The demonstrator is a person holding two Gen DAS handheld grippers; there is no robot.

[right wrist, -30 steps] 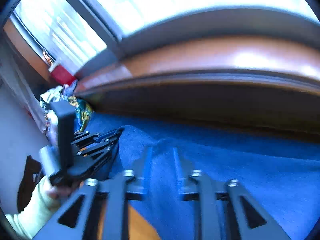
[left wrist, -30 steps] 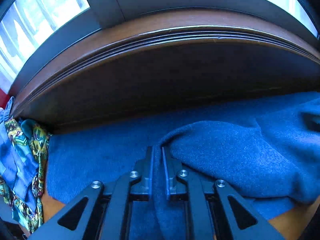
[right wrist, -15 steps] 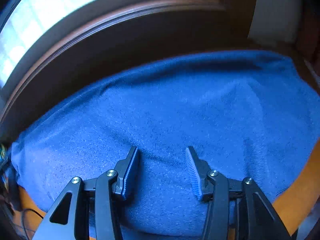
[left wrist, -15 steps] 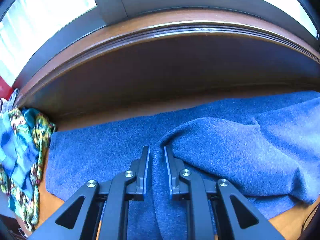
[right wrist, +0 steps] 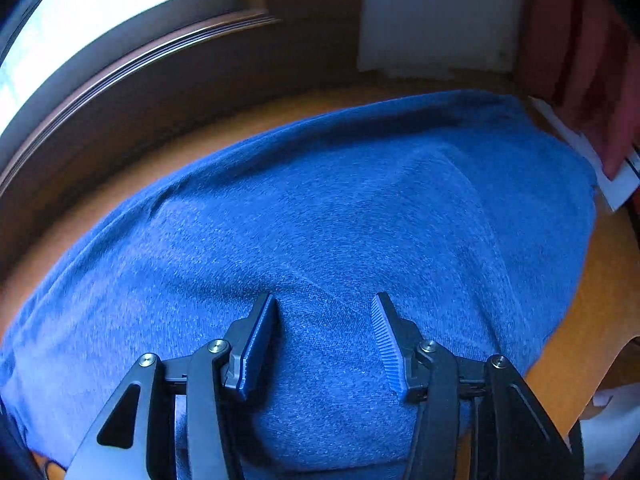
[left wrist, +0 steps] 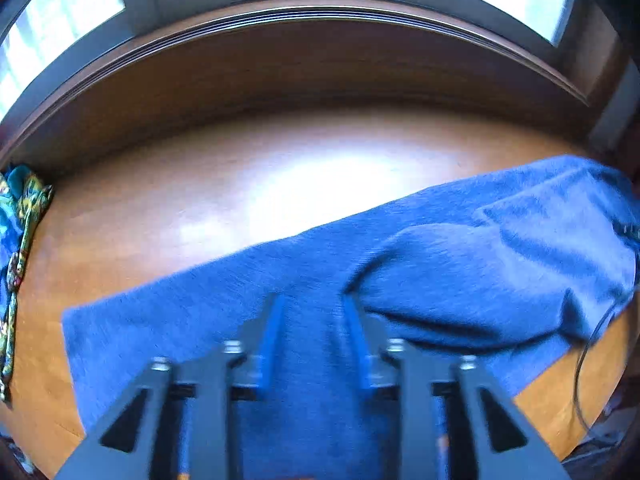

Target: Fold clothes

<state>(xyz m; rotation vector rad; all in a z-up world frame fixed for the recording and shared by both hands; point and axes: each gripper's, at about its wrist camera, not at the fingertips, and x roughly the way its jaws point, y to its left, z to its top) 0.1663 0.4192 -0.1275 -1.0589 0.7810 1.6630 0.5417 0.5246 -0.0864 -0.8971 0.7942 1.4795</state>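
We hold two black tongs over a blue garment spread on a smooth, glossy wooden table. The cloth is a soft, nubbly knit with a fine heathered grain.

Our right tongs stand wide apart with nothing between them, tips poised over the broad, gently domed body of the garment. One inner pad shows fine ribbed grooves. Beyond and right of these tongs, a blurred hand rests on a white card-like object at the garment's far corner; we cannot make out what it is.

Our left tongs are blurred by motion. They are parted, and blue cloth fills the gap between them, but we cannot tell whether they touch it. Just right of them the fabric rises in a thick rounded fold; ahead lies bare table, then a dark wooden window sill. Far left, a patterned, silky-looking cloth is cut off by the frame edge. A thin dark cable curves at the right edge.
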